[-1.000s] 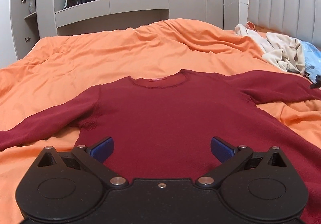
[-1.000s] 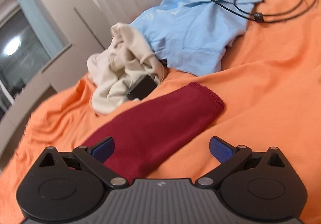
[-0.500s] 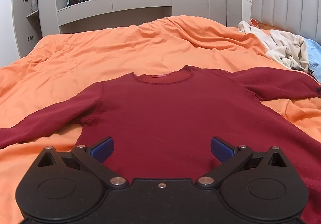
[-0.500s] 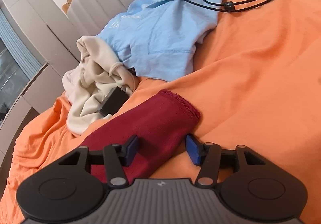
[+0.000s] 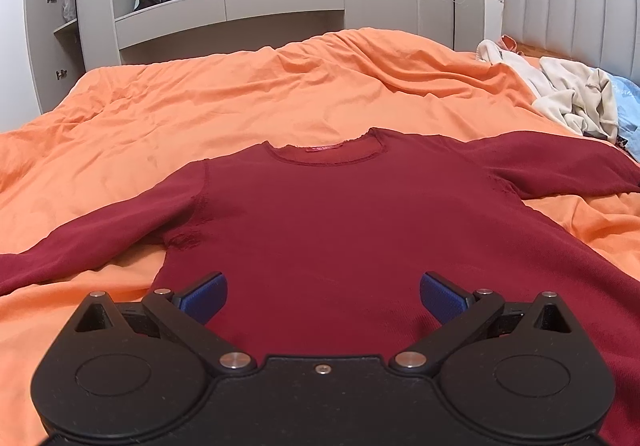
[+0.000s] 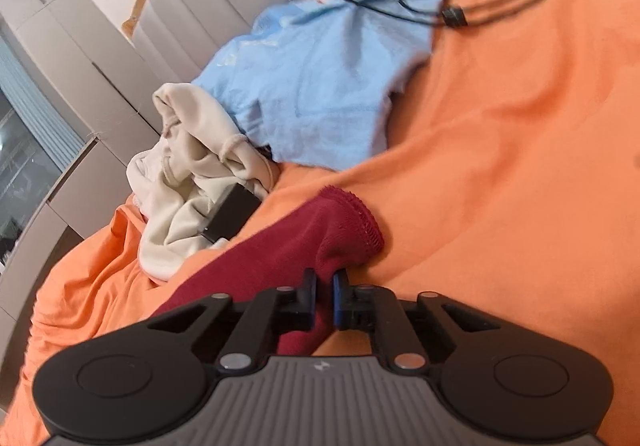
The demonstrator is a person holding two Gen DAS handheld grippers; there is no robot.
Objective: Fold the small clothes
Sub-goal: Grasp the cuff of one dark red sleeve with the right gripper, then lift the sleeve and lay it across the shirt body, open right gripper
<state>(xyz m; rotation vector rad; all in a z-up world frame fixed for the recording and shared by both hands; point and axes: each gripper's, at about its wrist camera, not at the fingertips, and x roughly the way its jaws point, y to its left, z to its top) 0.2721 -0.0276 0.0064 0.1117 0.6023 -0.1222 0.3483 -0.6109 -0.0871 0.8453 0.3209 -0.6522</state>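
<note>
A dark red long-sleeved top (image 5: 332, 222) lies flat, front up, on the orange bed cover (image 5: 240, 94), sleeves spread to both sides. My left gripper (image 5: 323, 292) is open and empty, hovering over the top's lower body. In the right wrist view my right gripper (image 6: 324, 292) is shut on the red sleeve (image 6: 304, 234) just behind its cuff, and the cloth bunches up between the fingers.
A cream garment (image 6: 188, 182) and a light blue garment (image 6: 316, 86) lie near the padded headboard (image 6: 192, 6), with a black cable (image 6: 492, 2) looped on the cover. A small black object (image 6: 230, 216) sits by the cream garment. Grey cabinets (image 5: 248, 6) stand beyond the bed.
My right gripper has closed from wide open onto the red sleeve near the cuff, and the cuff has lifted and bunched. The left gripper has stayed open, its view tilting slightly.
</note>
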